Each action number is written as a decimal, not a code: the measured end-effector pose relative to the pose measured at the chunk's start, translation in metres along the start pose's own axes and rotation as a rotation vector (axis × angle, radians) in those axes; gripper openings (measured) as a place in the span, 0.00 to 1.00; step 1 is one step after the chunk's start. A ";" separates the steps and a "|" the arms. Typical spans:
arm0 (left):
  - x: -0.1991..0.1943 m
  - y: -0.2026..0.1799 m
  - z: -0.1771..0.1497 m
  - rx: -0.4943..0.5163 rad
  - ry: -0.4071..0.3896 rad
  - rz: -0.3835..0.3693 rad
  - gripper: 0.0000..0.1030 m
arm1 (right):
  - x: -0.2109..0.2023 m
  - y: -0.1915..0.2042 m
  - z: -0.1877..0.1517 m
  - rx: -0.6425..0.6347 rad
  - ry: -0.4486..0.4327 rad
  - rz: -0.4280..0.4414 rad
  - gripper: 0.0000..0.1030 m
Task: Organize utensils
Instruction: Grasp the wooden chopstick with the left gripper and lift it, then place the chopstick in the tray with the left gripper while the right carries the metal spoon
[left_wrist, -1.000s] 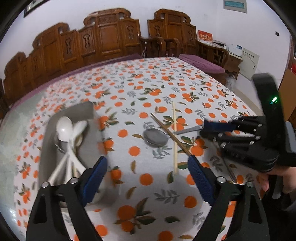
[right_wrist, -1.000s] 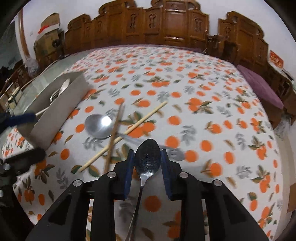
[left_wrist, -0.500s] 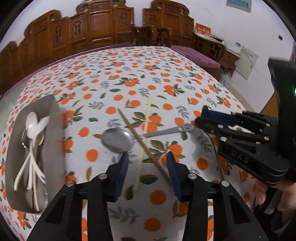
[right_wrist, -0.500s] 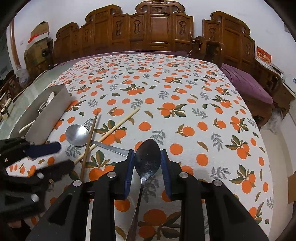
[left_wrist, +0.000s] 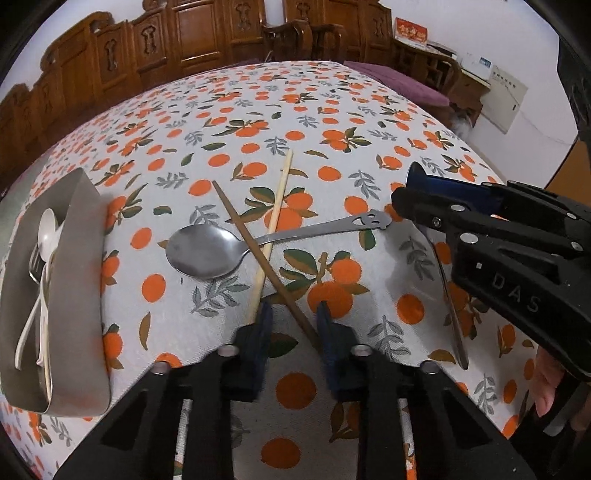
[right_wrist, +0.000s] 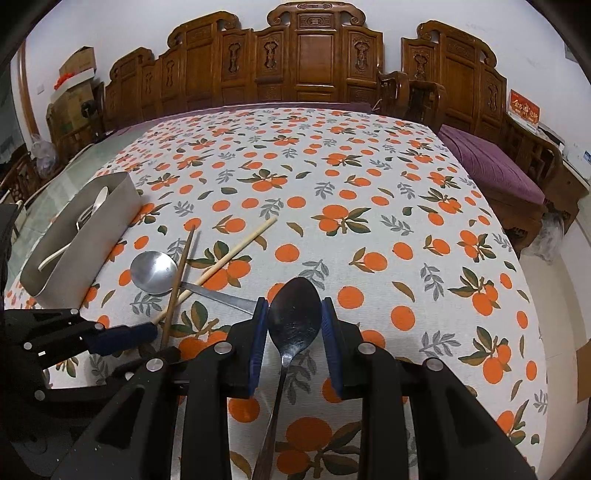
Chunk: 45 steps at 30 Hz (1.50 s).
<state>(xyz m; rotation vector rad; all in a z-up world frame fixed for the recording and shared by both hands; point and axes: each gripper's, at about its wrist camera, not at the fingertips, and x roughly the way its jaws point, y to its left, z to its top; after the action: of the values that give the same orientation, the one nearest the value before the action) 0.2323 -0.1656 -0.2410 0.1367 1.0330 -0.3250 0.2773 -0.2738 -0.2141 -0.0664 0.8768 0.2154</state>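
Since a second ago our left claw (left_wrist: 291, 332) has narrowed from wide spread and come down over the dark chopstick (left_wrist: 266, 266), its pads either side of the stick's near end, not visibly gripping. At nine o'clock sits the grey tray (left_wrist: 79, 295) of white spoons (left_wrist: 46, 236). On the surface (left_wrist: 332, 110), the steel spoon (left_wrist: 207, 251) lies bowl toward nine, handle toward three, under both crossed chopsticks; the pale chopstick (left_wrist: 279, 206) runs toward twelve. Our right claw (right_wrist: 293, 321) pinches a dark spoon (right_wrist: 294, 314), bowl pointing to twelve.
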 end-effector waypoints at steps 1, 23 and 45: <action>0.000 0.000 0.000 -0.001 0.000 0.002 0.09 | 0.000 0.001 0.000 -0.001 -0.002 0.001 0.30; -0.073 0.055 -0.003 -0.051 -0.140 0.065 0.04 | -0.033 0.046 0.010 -0.042 -0.101 0.147 0.30; -0.106 0.131 -0.004 -0.081 -0.189 0.109 0.04 | -0.048 0.073 0.011 -0.090 -0.137 0.157 0.30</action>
<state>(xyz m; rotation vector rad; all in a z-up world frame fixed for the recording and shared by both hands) 0.2219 -0.0200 -0.1574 0.0866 0.8467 -0.1926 0.2403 -0.2082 -0.1677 -0.0658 0.7357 0.4013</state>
